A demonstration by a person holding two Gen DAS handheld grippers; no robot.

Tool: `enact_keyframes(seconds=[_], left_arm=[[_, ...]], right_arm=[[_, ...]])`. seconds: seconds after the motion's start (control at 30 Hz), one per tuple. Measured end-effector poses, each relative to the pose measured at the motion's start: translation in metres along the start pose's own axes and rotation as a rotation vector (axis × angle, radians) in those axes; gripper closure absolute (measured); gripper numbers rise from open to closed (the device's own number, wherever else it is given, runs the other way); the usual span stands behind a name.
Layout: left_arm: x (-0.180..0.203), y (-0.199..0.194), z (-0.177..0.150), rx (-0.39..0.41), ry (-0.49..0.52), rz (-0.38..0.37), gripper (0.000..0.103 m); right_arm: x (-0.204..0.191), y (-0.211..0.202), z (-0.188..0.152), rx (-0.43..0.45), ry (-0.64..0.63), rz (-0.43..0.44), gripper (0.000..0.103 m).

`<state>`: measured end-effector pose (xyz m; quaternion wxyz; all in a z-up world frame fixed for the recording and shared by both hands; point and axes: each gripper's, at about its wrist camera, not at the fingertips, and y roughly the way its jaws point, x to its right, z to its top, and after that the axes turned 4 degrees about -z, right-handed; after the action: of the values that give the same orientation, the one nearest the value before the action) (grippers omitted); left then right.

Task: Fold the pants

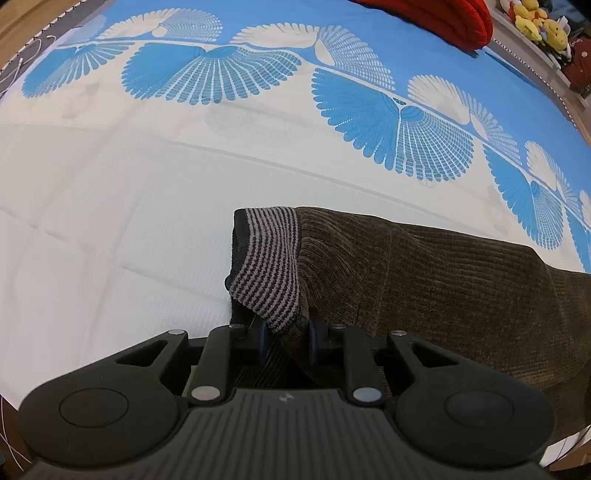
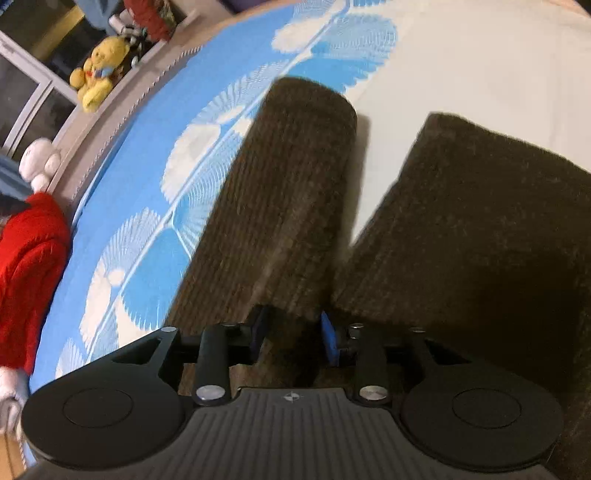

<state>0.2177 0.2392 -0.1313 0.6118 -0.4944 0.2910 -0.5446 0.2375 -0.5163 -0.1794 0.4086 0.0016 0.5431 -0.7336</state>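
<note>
The pants point(image 1: 443, 280) are brown corduroy with a grey and black striped waistband point(image 1: 267, 266). They lie on a white and blue bedspread point(image 1: 110, 206). My left gripper point(image 1: 286, 338) is shut on the waistband corner and holds it lifted. In the right wrist view the pants point(image 2: 288, 206) show two legs spread apart, one on each side. My right gripper point(image 2: 293, 332) is shut on the near end of the left leg, with the blue pads point(image 2: 328, 341) pressed on the cloth.
A red knitted garment point(image 1: 443, 18) lies at the far edge of the bed, also in the right wrist view point(image 2: 29, 273). Yellow plush toys point(image 2: 98, 70) and a white one point(image 2: 38, 160) sit on a ledge beside the bed.
</note>
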Motion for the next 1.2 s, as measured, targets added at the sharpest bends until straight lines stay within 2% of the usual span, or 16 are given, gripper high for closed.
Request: enact_keyframes(seconds=[0.03,0.07,0.13,0.17,0.2,0.3,0.37,0.47,0.63,0.93,0.97,1.0,1.1,1.2], left_arm=[[0.001,0.0,-0.001,0.001,-0.001,0.001,0.08],[0.001,-0.001,-0.001,0.001,0.001,0.0,0.08],[0.002,0.0,-0.001,0.001,0.008,0.0,0.079],[0.001,0.0,-0.001,0.0,0.008,-0.002,0.079],[0.001,0.0,-0.001,-0.002,0.007,-0.006,0.079],[-0.001,0.0,0.0,-0.004,0.004,-0.011,0.079],[0.0,0.0,-0.001,-0.004,0.013,-0.008,0.079],[0.001,0.001,-0.001,-0.004,0.025,-0.004,0.079],[0.002,0.003,-0.001,-0.009,0.023,0.002,0.079],[0.002,0.007,0.0,-0.021,0.022,0.006,0.079],[0.002,0.007,-0.001,-0.022,0.021,0.006,0.079],[0.001,0.008,0.0,-0.023,0.017,0.004,0.079],[0.0,0.007,-0.001,-0.022,0.001,-0.005,0.079],[-0.001,0.005,-0.002,-0.017,-0.004,-0.011,0.079]], right_arm=[[-0.006,-0.004,0.0,0.042,-0.005,0.003,0.066],[-0.014,-0.01,-0.001,0.091,-0.023,0.053,0.066],[-0.033,-0.028,-0.001,0.174,-0.091,0.274,0.066],[-0.036,-0.034,-0.003,0.213,-0.117,0.338,0.068],[-0.037,-0.037,-0.006,0.238,-0.136,0.352,0.068],[-0.021,-0.016,-0.009,0.154,-0.055,0.201,0.067],[-0.009,-0.008,-0.008,0.119,-0.024,0.152,0.067],[-0.003,-0.004,-0.006,0.115,0.009,0.17,0.067],[0.001,0.017,-0.013,0.059,0.068,0.113,0.067],[-0.013,0.03,-0.015,0.033,0.113,0.16,0.067],[-0.014,0.031,-0.015,0.031,0.117,0.165,0.071],[-0.014,0.029,-0.015,0.033,0.116,0.163,0.081],[-0.019,0.02,-0.008,0.063,0.12,0.153,0.087],[-0.025,-0.007,0.001,0.123,0.115,0.167,0.088]])
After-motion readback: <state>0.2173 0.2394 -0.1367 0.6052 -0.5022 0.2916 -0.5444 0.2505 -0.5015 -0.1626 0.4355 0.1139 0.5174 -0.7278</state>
